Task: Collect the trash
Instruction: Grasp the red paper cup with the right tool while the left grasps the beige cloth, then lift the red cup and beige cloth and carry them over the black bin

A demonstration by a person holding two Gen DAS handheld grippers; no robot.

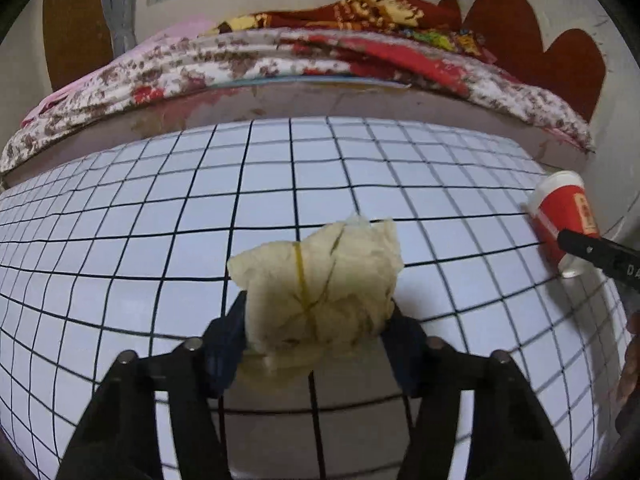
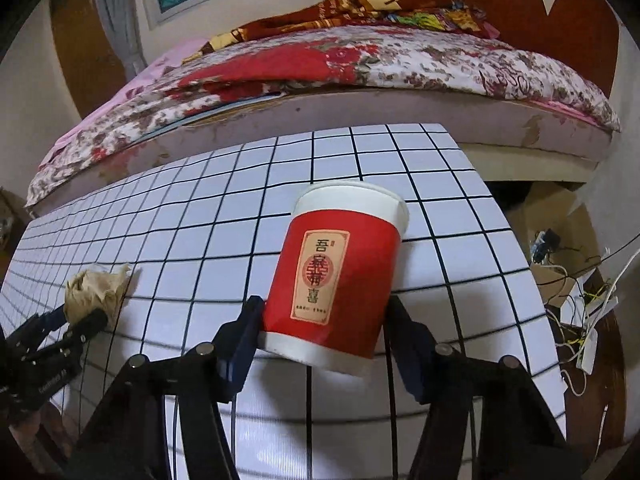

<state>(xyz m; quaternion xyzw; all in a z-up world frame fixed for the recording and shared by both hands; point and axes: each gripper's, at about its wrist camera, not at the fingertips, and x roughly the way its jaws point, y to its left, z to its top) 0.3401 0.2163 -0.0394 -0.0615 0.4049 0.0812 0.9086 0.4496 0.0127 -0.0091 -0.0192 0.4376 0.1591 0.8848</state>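
**Both claws seated on trash; lift is the pending move**

The table (image 1: 120, 208), a white top with a black grid, carries both items. A bed (image 1: 280, 60) runs along its far edge at 12 o'clock in both views. No bin or bag shows in either view, so the drop point cannot be given.

The cup (image 2: 340, 268), red with white bands, sits between the fingers of the right claw (image 2: 324, 332). It leans, rim toward 1 o'clock and base toward the camera, so its long axis runs roughly along the claw's pointing line. The two pads meet its lower wall at 9 and 3 o'clock. The claw appears clamped on the cup. In the left view the same cup lies at 3 o'clock, near the table's right edge.

The wad (image 1: 320, 280), crumpled yellowish paper, sits dead ahead of the left claw (image 1: 316, 332), at 12 o'clock from it. Both pads press its flanks, so this claw is clamped on the wad. The wad has no clear long axis.

Judgement: each hand is nearest its own item. The coming move is most likely a straight lift. The leaning cup risks pivoting on the pads.
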